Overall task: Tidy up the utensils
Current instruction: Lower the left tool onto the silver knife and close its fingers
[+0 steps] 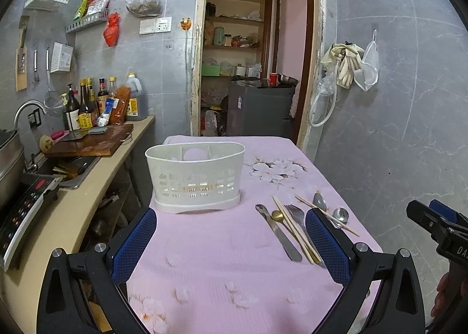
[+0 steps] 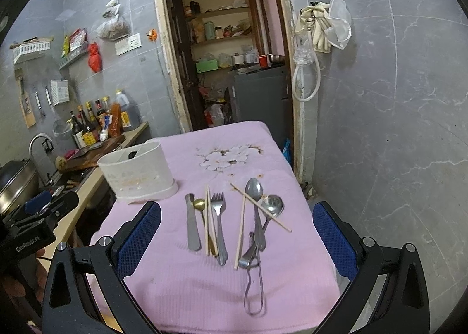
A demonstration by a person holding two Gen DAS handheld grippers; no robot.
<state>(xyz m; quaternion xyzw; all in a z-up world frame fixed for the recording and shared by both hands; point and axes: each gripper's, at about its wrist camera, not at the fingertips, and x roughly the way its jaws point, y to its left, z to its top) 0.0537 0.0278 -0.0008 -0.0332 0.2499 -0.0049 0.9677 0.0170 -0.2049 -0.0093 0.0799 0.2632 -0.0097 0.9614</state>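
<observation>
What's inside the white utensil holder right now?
The white utensil holder shows dividers and no utensil sticking above its rim; its bottom is hidden by the walls.

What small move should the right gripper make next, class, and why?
Probably lower the right gripper onto the fork and close. Both it and the left gripper are open and empty, every utensil still lies flat on the pink cloth, and the white holder stands ready nearby.

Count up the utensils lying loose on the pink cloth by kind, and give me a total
Knives: 1
Forks: 1
Spoons: 3, one gold, two silver
Chopsticks: 4, a pair and two loose, crossed
Wire-handled tool: 1
Total: 10
</observation>
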